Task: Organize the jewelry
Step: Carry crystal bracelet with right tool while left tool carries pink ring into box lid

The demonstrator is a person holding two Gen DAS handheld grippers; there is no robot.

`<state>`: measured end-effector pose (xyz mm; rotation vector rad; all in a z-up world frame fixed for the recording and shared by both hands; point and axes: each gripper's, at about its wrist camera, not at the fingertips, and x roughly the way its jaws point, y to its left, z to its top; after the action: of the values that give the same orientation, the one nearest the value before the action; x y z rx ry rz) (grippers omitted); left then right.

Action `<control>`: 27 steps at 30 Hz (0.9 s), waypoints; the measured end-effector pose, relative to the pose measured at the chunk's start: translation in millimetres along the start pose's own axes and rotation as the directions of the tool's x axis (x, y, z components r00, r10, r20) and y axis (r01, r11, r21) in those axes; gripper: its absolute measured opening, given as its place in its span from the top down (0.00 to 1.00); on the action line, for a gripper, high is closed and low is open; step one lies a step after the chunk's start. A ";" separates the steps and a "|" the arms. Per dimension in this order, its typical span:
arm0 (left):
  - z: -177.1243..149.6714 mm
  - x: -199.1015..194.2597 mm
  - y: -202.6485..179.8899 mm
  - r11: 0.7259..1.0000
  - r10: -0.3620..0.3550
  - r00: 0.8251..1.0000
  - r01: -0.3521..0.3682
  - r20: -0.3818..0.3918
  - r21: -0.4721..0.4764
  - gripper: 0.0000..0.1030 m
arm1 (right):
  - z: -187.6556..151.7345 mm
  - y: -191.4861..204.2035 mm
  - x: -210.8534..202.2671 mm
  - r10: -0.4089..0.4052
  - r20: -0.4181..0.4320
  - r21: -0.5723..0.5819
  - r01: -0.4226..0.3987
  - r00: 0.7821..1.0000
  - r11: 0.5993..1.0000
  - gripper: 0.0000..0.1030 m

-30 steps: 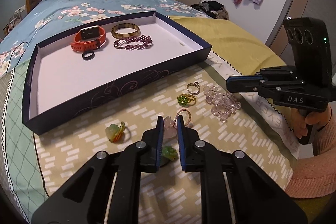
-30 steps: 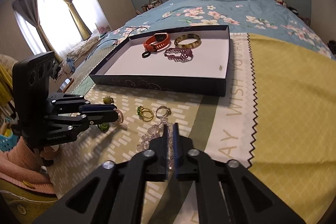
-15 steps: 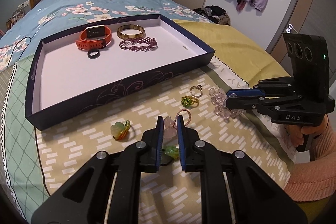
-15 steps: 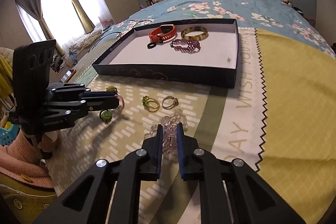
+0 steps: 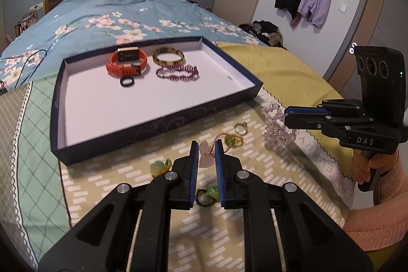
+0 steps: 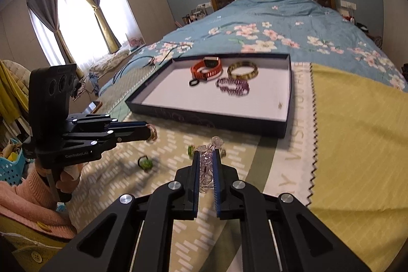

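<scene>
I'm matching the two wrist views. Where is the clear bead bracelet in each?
Left wrist view: clear bead bracelet at right of centre, hanging from the right gripper.
Right wrist view: bottom centre, between that gripper's fingers.
Shared landmark: the dark jewelry tray behind it.

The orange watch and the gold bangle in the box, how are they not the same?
The orange watch has a rubbery-looking strap with a dark square face, while the gold bangle is a plain, mottled hoop with no face. The watch looks bigger than the bangle. The watch's strap loops unevenly; the bangle lies flat as a neat oval. Both rest side by side at the far end of the box.
</scene>
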<state>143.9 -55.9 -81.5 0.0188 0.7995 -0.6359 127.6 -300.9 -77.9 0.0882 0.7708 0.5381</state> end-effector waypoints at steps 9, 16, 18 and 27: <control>15.2 -12.4 5.1 0.999 0.032 0.998 -0.032 0.047 -0.005 0.87 | 24.0 3.2 -3.1 0.009 0.059 -0.022 -0.008 0.998 1.000 0.92; 24.9 -16.1 10.8 0.998 0.056 0.996 -0.055 0.068 -0.012 0.87 | 39.8 2.8 3.5 0.014 0.082 -0.034 -0.011 0.997 0.999 0.92; 27.5 -16.9 13.0 0.998 0.063 0.995 -0.062 0.072 -0.016 0.87 | 43.7 1.9 6.2 0.016 0.082 -0.035 -0.013 0.997 0.999 0.92; 39.9 -13.8 27.0 0.995 0.099 0.992 -0.097 0.079 -0.034 0.87 | 59.5 -0.3 18.8 0.024 0.087 -0.040 -0.020 0.996 0.999 0.92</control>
<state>177.6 -36.6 -49.8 0.0050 0.7259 -0.5284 179.4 -284.9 -47.1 0.0836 0.6740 0.5664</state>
